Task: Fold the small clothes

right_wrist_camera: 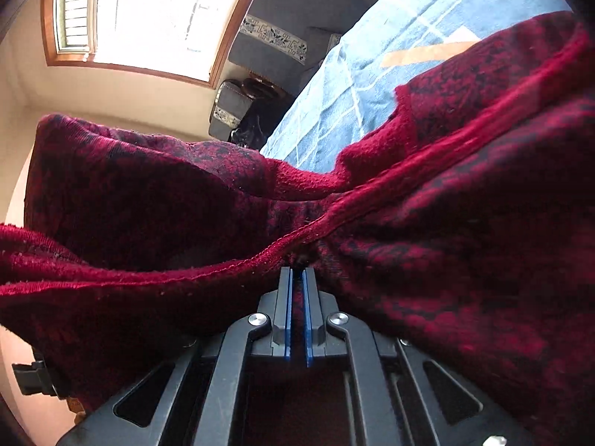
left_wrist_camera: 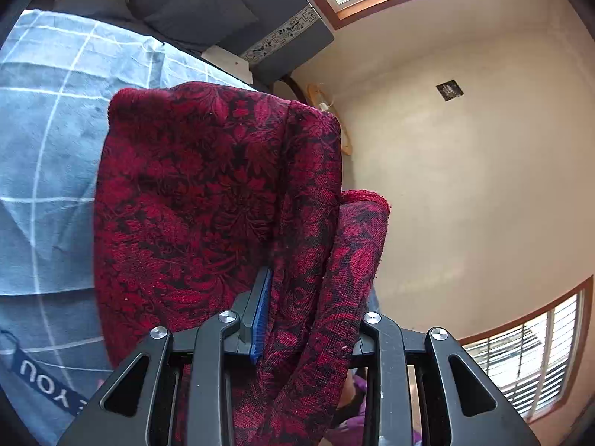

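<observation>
The red patterned cloth [left_wrist_camera: 208,193] hangs raised, bunched ahead of both claws. The right claw [right_wrist_camera: 297,275] is clamped on its hem. The left claw [left_wrist_camera: 297,297] probably grips a fold; cloth covers one finger. A blue checked bedsheet [left_wrist_camera: 48,141] lies beyond.

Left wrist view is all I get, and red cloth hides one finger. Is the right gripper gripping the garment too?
Observer: Yes. The right gripper is shut on the garment, pinching it at a hemmed edge.
Operator: Is the cloth hanging free there?
Observer: It sags to both sides of the gripper, above the blue bedspread.
Operator: Anything else nearby?
Observer: A small black stand sits at the foot of the wall, below the window.
</observation>
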Motion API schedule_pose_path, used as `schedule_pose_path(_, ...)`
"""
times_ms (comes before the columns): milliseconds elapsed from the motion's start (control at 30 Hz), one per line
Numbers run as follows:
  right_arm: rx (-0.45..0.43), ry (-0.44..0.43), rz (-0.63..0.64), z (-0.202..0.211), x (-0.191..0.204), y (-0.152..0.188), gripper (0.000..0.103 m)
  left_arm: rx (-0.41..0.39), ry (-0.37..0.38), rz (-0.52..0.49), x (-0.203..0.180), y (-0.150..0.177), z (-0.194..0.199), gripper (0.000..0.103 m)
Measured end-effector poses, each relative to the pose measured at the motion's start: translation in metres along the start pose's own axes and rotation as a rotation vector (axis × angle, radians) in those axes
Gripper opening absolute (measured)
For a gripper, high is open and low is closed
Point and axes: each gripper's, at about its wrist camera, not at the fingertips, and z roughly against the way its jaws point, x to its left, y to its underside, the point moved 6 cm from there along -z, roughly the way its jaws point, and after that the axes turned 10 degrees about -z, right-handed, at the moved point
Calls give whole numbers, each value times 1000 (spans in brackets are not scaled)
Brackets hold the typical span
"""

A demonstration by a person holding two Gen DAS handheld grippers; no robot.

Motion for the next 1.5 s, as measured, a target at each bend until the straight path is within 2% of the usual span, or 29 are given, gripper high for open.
schedule_pose_path(33, -20, 2, -10, 12, -6, -4, 11, -6, 39, 24, -3, 1, -8, 30)
schedule_pose_path(133, -74, -25, -34, 48, -17, -13, 12, -4, 172, 127, -7, 5, -34, 30)
schedule_pose_path(267, -106, -89, -72, 93, -34, -12, 17, 8, 214, 169, -3, 9, -66, 31)
schedule_pose_path(333, -131, -84, -70, 111, -43, -13, 20, -1, 300, 217, 0, 8, -78, 40)
schedule_pose_path(400, -153, -73, -62, 125, -53, -16, 19, -28, 402, 266, -2, 5, -82, 44)
schedule_pose_path(433, -163, -70, -73, 131, -59, -18, 18, -31, 423, 256, -9, 2, -82, 53)
schedule_pose_path(500, -168, -91, -96, 139, -66, -21, 18, -40, 370, 167, -27, -4, -77, 66)
schedule_pose_path(600, -163, -106, -98, 148, -70, -21, 19, -51, 358, 50, -51, -7, -62, 67)
schedule_pose_path(633, -164, -108, -98, 152, -70, -20, 20, -63, 326, 11, -53, -7, -53, 68)
schedule_pose_path(733, -185, -114, -125, 170, -80, -17, 37, -162, 157, -159, -49, -1, -23, 72)
schedule_pose_path(767, -189, -142, -148, 175, -84, -16, 42, -176, 90, -184, -41, 6, -18, 72)
schedule_pose_path(800, -191, -170, -174, 182, -88, -14, 46, -166, 55, -188, -32, 17, -18, 72)
schedule_pose_path(867, -199, -200, -208, 191, -91, -11, 55, -127, 45, -162, -18, 40, -24, 72)
schedule_pose_path(933, -198, -218, -218, 196, -89, -1, 57, -131, 48, -177, -16, 62, -30, 72)
schedule_pose_path(967, -218, -198, -208, 201, -86, 3, 57, -141, 57, -192, -19, 70, -34, 72)
schedule_pose_path(1033, -340, -91, -152, 218, -75, 5, 57, -149, 47, -211, -22, 85, -43, 72)
schedule_pose_path(1067, -366, -70, -106, 225, -64, 8, 57, -151, 55, -215, -24, 92, -49, 72)
schedule_pose_path(1133, -324, -95, -49, 219, -39, 12, 57, -140, 87, -206, -24, 103, -61, 73)
schedule_pose_path(1200, -259, -94, -5, 207, -19, 17, 57, -122, 73, -207, -21, 112, -73, 73)
schedule_pose_path(1300, -164, 53, 50, 172, -10, 23, 57, -139, 66, -214, -20, 121, -76, 73)
schedule_pose_path(1367, -107, 94, 52, 144, -11, 25, 57, -151, 71, -205, -23, 123, -72, 73)
schedule_pose_path(1433, -94, 213, 89, 124, -16, 24, 52, -168, 79, -185, -24, 126, -63, 73)
schedule_pose_path(1467, -96, 236, 92, 119, -18, 24, 18, -181, 71, -182, -25, 126, -57, 73)
schedule_pose_path(1500, -107, 224, 95, 123, -18, 25, 14, -198, 58, -182, -26, 127, -50, 73)
